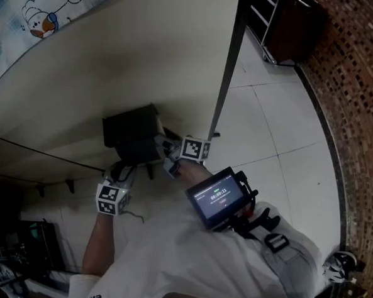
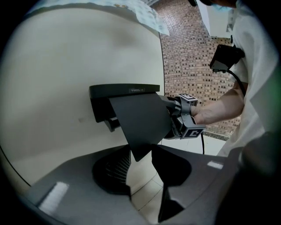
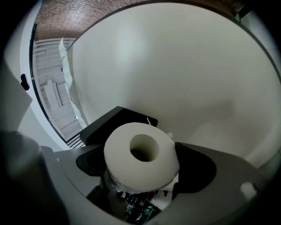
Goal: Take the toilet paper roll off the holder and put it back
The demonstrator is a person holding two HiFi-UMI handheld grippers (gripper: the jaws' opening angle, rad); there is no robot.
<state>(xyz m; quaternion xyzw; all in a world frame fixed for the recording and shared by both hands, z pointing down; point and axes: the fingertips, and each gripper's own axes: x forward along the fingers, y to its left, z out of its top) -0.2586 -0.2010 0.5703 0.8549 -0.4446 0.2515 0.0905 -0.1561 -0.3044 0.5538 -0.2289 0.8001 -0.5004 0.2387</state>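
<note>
Step in hand: roll exchange at the wall-mounted toilet paper holder (image 1: 132, 137). The frames alone don't tell me whether the roll is coming off or going back.

- Right tongs (image 3: 141, 169): closed on the toilet paper roll (image 3: 140, 151) and gripping it across its sides, open core toward the camera. A loose bit of paper sticks out at the far edge.
- Roll position: clear of the holder as far as I can judge, carried just in front of the black body, near the cream wall (image 3: 197, 66). I can't make out a spindle or bar.
- Left tongs (image 2: 141, 153): drawn in to a narrow gap, with the lower corner of the holder cover (image 2: 142, 118) sitting between the tips. The cover is swung up and outward from under the top shelf (image 2: 125, 90), so I read this as a pinch keeping it raised, though the contact is not sharp.
- In the head view both tongs are crowded under the holder, left below, right beside it.

Next move, my judgement:
- Left keeps the cover up.
- Right lines the core up with the holder's support and feeds the roll in sideways, releasing only once the roll is seated.
- Then lower the cover.

Risk: the cover corner slipping out of the narrow pinch.
</note>
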